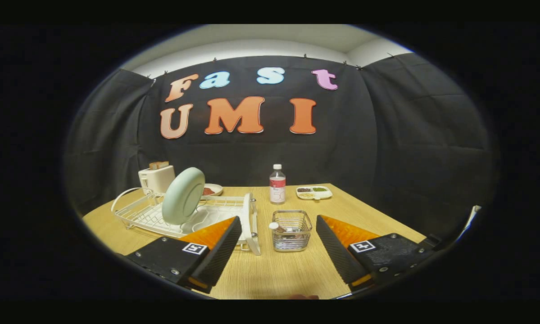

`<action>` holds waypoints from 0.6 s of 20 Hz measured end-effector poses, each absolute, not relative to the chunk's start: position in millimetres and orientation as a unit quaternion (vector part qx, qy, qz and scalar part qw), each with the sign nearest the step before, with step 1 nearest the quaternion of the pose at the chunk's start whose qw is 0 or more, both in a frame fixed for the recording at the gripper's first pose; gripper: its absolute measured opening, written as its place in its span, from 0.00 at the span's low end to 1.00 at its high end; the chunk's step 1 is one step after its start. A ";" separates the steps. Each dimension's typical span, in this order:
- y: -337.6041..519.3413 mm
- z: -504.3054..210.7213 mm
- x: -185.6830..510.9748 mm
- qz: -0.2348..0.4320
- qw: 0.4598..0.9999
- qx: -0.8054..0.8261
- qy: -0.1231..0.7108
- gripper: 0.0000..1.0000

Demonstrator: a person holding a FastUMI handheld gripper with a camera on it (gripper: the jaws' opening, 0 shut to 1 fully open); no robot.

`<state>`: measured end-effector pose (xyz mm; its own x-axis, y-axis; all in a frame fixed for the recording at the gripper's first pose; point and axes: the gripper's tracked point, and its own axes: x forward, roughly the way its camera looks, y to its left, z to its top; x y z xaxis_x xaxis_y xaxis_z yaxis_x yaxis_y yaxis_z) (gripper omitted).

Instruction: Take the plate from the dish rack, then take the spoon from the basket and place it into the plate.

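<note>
- A toaster (156, 178) stands at the far left of the wooden table (279, 274), with something sticking out of its top slots.
- The white wire dish rack (184, 216) sits in front of it, and the pale green plate (183, 195) stands on edge in the rack, leaning slightly.
- Just behind the plate lies a small dish (213, 189) holding something reddish.
- The gripper (279, 225) hovers low over the table with its fingers spread wide apart, gripping nothing; the left finger overlaps the rack's near corner.
- Between the fingertips and just beyond them stands the wire basket (291, 230), with the spoon (275, 227) resting inside it, its pale end at the rim.
- Beyond the basket stands a clear bottle (277, 184).
- Right of the bottle lies a divided tray (314, 192) of small foods.
</note>
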<state>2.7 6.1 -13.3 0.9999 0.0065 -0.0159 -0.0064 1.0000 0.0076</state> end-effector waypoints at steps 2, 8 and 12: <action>4.2 -14.6 3.4 0.001 1.000 0.002 0.009 0.99; 10.6 -5.4 3.5 0.009 1.000 0.010 0.005 0.99; 23.6 10.7 5.7 0.020 1.000 0.005 -0.002 0.99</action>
